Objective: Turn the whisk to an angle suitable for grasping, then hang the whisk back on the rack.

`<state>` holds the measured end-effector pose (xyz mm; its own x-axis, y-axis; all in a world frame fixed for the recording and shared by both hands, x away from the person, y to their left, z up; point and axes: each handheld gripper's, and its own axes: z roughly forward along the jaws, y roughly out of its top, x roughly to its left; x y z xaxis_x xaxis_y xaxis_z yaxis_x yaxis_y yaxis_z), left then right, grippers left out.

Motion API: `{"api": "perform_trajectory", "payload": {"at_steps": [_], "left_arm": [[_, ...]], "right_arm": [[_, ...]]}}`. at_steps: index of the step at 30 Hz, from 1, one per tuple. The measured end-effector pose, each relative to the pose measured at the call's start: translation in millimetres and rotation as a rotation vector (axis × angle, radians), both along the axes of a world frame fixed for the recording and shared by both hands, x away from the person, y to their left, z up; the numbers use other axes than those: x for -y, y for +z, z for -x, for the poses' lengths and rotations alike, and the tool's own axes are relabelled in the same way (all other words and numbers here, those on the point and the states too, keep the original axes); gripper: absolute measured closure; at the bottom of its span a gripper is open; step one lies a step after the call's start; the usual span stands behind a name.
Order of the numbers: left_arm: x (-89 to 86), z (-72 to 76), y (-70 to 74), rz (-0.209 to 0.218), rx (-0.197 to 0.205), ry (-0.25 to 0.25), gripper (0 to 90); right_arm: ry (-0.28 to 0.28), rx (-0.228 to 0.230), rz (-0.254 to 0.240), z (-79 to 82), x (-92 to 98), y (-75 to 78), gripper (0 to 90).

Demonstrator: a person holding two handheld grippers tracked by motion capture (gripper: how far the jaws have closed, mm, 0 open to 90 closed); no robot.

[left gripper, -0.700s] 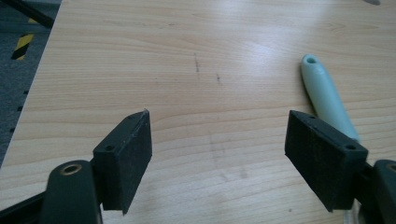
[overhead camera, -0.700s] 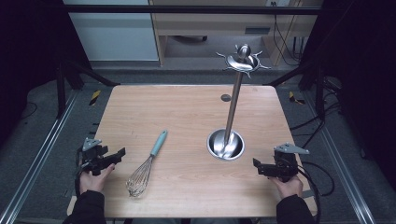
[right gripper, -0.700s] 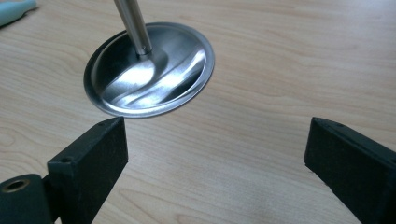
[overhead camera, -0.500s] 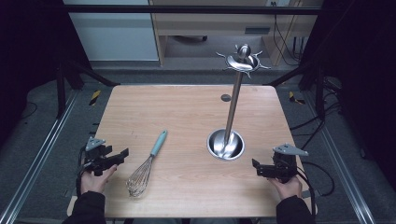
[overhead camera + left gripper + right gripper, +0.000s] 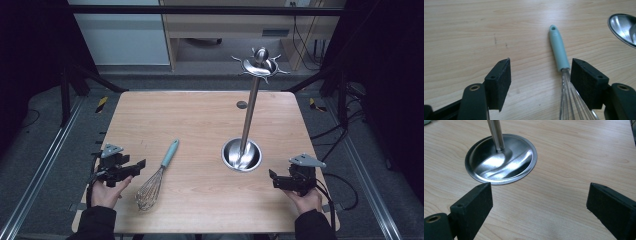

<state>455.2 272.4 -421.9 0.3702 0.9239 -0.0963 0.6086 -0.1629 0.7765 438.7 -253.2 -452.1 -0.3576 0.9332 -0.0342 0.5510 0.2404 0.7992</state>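
Whisk (image 5: 156,177) lies on the bench (image 5: 200,120) beside the left gripper (image 5: 131,168), stand (image 5: 243,150) further right. Left gripper view: fingers (image 5: 499,80) spread; centre them on the teal handle (image 5: 559,50). Right gripper view: fingers (image 5: 472,205) spread, empty.

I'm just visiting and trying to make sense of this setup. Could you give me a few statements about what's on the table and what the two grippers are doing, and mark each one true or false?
1. The whisk lies flat on the table. True.
2. The left gripper is shut on the whisk's handle. False: its jaws stand open, and the handle lies untouched on the wood.
3. The metal stand is upright on its round base. True.
4. The right gripper grips the stand's pole. False: it is open and apart from the stand, over bare wood.
5. The whisk hangs from a hook at the stand's top. False: it lies to the left of the stand.
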Motion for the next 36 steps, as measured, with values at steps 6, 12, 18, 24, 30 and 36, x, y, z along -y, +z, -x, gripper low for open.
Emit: {"api": "perform_trajectory", "payload": {"at_steps": [6,12,18,24,30,36], "left_arm": [[20.2,1.5,12.2,-0.023,0.01,-0.056,32.1],[35.6,-3.2,18.0,-0.059,-0.016,-0.098,31.4],[43.9,-11.4,30.2,-0.061,-0.021,-0.117,31.3],[51.6,-18.7,33.4,-0.083,-0.048,-0.131,34.9],[57.7,-26.3,29.5,-0.132,-0.096,-0.142,36.7],[61.9,-33.8,21.0,-0.166,-0.151,-0.146,40.9]], "right_arm": [[0.0,0.006,-0.003,1.2,-2.8,2.0,6.7],[-0.001,0.02,0.005,1.8,-2.0,2.2,6.7],[0.002,0.015,0.012,1.7,-3.8,2.8,6.7],[-0.002,0.025,0.005,3.0,-5.0,4.9,6.7],[-0.002,0.015,0.011,3.0,-4.6,4.1,6.7],[0.005,0.021,0.018,2.9,-3.6,3.4,6.7]]}}
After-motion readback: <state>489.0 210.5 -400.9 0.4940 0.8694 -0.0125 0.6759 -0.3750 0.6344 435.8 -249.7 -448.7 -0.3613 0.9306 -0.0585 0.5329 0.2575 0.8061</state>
